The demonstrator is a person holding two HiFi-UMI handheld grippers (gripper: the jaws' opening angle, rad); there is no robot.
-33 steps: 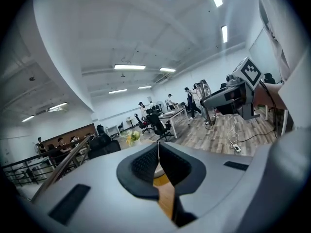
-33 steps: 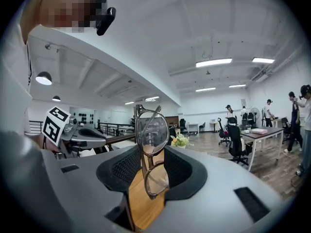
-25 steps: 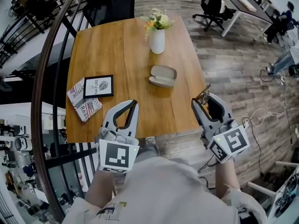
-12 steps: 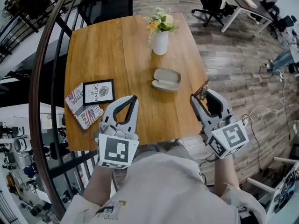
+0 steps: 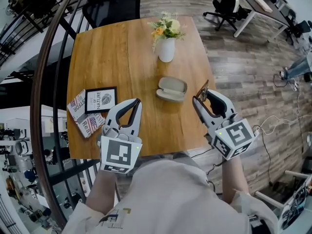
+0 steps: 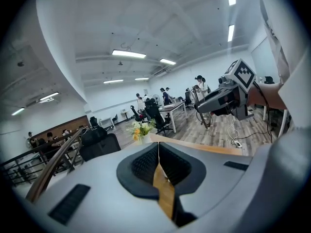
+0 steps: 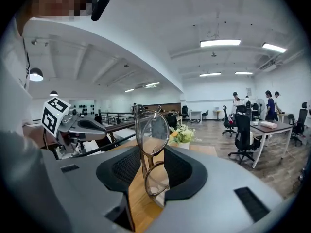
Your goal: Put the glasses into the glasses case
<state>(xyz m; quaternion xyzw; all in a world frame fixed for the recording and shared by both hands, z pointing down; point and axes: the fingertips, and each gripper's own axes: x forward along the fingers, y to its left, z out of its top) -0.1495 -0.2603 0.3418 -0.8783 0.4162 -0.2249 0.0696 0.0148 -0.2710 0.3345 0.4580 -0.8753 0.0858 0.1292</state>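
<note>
Right gripper is gripping the glasses: in the right gripper view its pads are pressing on the frame from both sides, and the glasses are standing on edge, one lens above the other, the upper lens rising clear of the jaws. In the head view this gripper is hanging over the near right corner of the wooden table, with the glasses poking out past its tips toward the far side.

Left gripper is carrying nothing. Its jaws are closed, tips meeting, with only a thin sliver of tabletop showing between the pads in the left gripper view. It is hovering over the near edge of the table, left of centre, well apart from the right gripper.

Glasses case, grey and rounded, is lying on the table between the two grippers and a little farther out, nearer the right one. Its lid is looking ajar, though I cannot tell how wide.

White vase of flowers is standing beyond the case, toward the far edge. Framed print is lying on the left side of the table, just beside the left gripper, overlapping some flag-patterned packets at the near left edge. Black chair is sitting at the far end of the table.
</note>
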